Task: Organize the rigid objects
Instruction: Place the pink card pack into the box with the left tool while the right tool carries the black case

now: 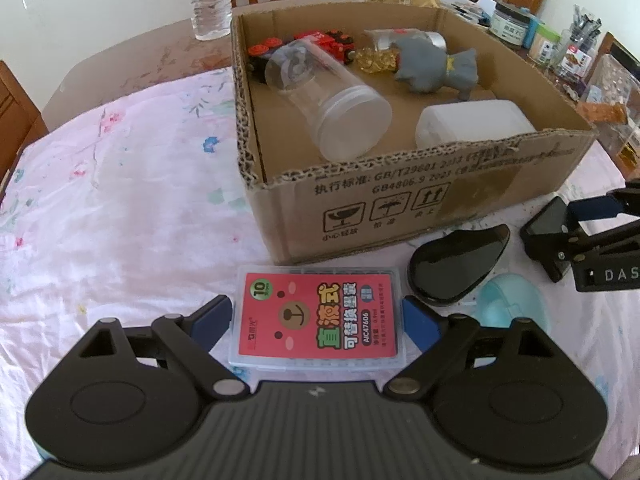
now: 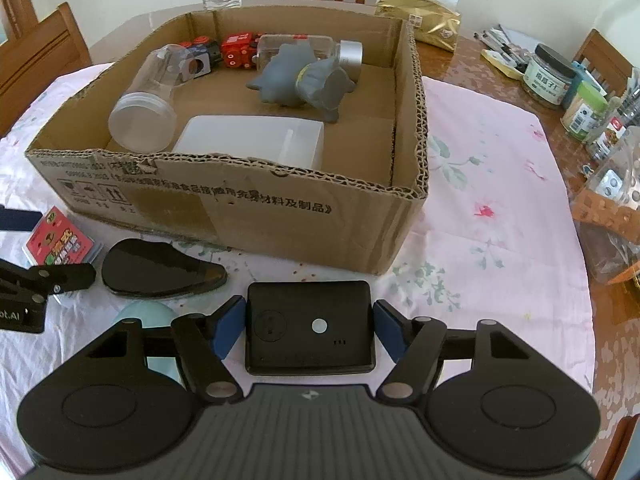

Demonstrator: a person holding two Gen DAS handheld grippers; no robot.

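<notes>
Two tools, mine: the left tool [image 1: 318, 318] straddles, ungripped, a red-labelled clear case [image 1: 318, 318] pointing lengthwise toward the cardboard box [image 1: 400, 208]; the right tool [image 2: 310, 328] brackets a black rectangular device [image 2: 310, 328] lying crosswise on the surface [image 2: 480, 240], apparently untouched.

Two wrist cameras look steeply down along their fingers, close over the worktop [image 1: 120, 200], both facing the shared cardboard box [image 1: 400, 208] [image 2: 280, 220].

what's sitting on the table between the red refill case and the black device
A black glossy teardrop-shaped piece lies between the red refill case and the black device, with a pale blue dome just nearer the grippers. The left wrist view shows it best.
</notes>
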